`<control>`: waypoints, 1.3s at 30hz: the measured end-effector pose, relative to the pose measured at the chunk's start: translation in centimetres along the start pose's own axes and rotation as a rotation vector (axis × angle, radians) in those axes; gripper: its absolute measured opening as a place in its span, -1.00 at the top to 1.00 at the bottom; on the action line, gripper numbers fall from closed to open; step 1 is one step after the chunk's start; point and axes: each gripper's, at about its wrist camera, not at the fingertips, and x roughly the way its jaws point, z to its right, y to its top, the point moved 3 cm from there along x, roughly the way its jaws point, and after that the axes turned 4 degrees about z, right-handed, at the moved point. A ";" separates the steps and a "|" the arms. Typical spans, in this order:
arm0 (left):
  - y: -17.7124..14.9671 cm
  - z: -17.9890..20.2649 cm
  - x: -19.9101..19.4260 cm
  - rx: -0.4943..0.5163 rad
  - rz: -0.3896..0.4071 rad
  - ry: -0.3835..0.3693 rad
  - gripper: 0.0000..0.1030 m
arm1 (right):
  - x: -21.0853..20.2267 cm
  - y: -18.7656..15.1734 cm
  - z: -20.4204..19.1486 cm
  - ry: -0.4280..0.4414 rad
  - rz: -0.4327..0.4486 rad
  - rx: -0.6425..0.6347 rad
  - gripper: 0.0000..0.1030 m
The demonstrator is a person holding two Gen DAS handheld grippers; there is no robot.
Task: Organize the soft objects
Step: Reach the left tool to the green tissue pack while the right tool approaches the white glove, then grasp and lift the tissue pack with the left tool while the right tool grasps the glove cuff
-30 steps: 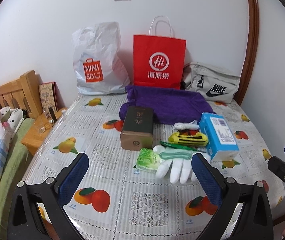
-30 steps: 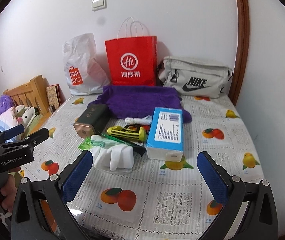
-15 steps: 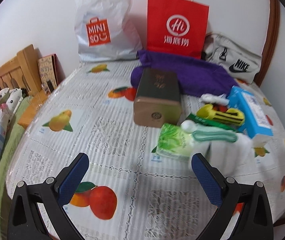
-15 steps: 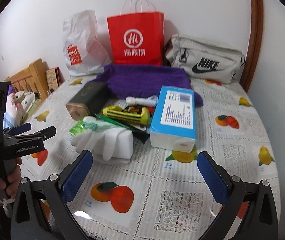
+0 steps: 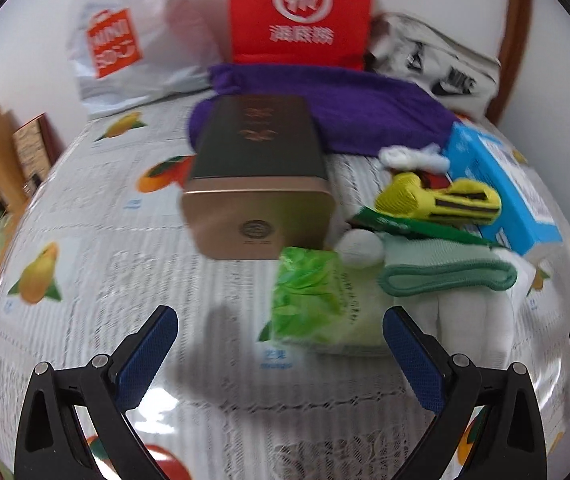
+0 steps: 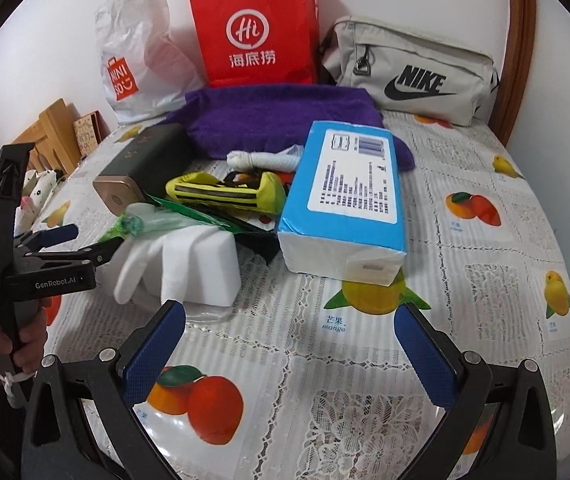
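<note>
at frame bottom, left gripper (image 5: 281, 354) jaws wide open, just short of green pack (image 5: 317, 300). right gripper (image 6: 289, 346) also open, empty, white glove (image 6: 181, 264) above-left.

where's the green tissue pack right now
In the left wrist view the green tissue pack lies on the table centre-right, before the brown tin, beside the white glove.

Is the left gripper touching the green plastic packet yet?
Apart. In the left wrist view the left gripper is open, its blue fingers on either side of bare tablecloth, and the green plastic packet lies just beyond the fingertips.
</note>
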 end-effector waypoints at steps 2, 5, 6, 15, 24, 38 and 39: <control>0.2 0.7 0.2 0.029 -0.001 -0.018 -1.00 | 0.3 0.1 0.3 -0.006 -0.005 0.005 -0.99; 0.2 2.1 0.3 0.069 -0.012 -0.060 -1.00 | 0.7 0.0 0.8 0.000 -0.015 0.023 -0.99; 0.2 2.3 0.4 0.082 -0.016 -0.065 -1.00 | 0.8 0.0 1.0 0.001 -0.016 0.028 -0.99; 0.1 1.9 1.0 0.053 0.007 -0.053 -0.69 | 1.2 -0.1 0.8 0.031 -0.018 0.036 -0.99; -0.6 -1.2 -0.3 -0.012 0.026 -0.044 -0.36 | 2.1 0.8 -2.4 0.155 -0.014 0.039 -0.99; -2.9 -6.2 -1.6 -0.119 0.048 0.011 -0.38 | 2.0 2.8 -5.8 0.132 0.035 -0.001 -0.96; -2.9 -6.2 -1.5 -0.122 0.049 0.009 -0.38 | 1.6 3.1 -6.2 0.143 0.053 -0.011 -0.96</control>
